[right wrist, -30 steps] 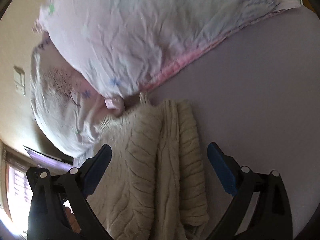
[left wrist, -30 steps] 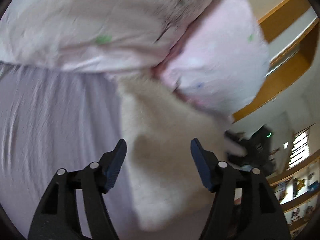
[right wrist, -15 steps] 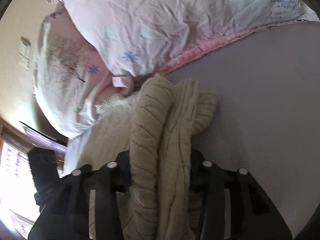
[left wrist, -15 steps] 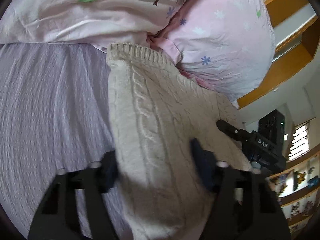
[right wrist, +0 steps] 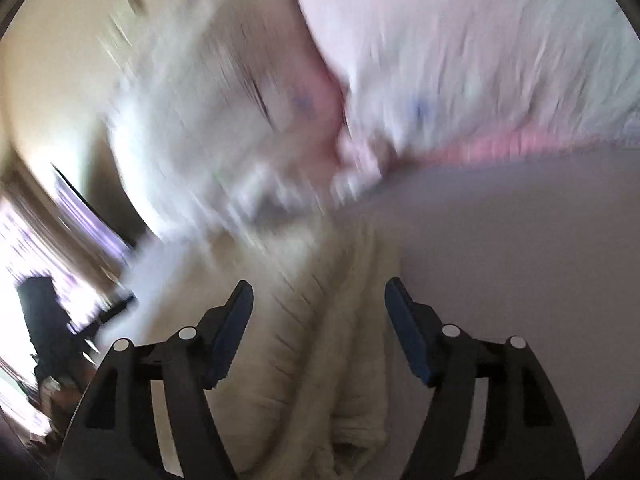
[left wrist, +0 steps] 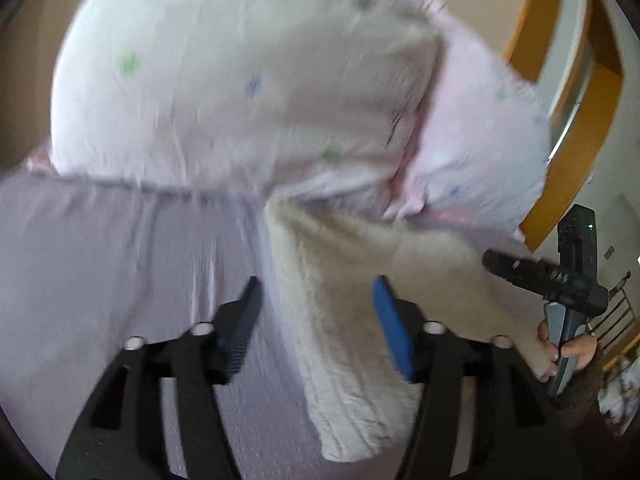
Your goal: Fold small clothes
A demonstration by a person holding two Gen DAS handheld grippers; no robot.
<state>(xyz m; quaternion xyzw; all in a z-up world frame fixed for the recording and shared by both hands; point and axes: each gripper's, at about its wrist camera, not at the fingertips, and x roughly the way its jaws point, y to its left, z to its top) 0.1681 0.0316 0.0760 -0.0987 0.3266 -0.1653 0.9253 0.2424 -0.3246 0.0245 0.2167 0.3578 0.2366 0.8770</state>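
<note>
both grippers stand released: the left gripper [left wrist: 316, 320] and right gripper [right wrist: 318, 324] hold nothing, jaws spread above the cream knit sweater [left wrist: 352, 320], which lies folded on the lilac bedsheet [left wrist: 120, 264], its far end touching two pale pink pillows [left wrist: 240, 92]. both views are blurred.

A bed covered with a pale lilac textured sheet [left wrist: 120, 264] carries a cream cable-knit sweater [left wrist: 352, 320] lying folded, its far end touching two plump pale pink pillows with small star prints [left wrist: 240, 92] at the head.
</note>
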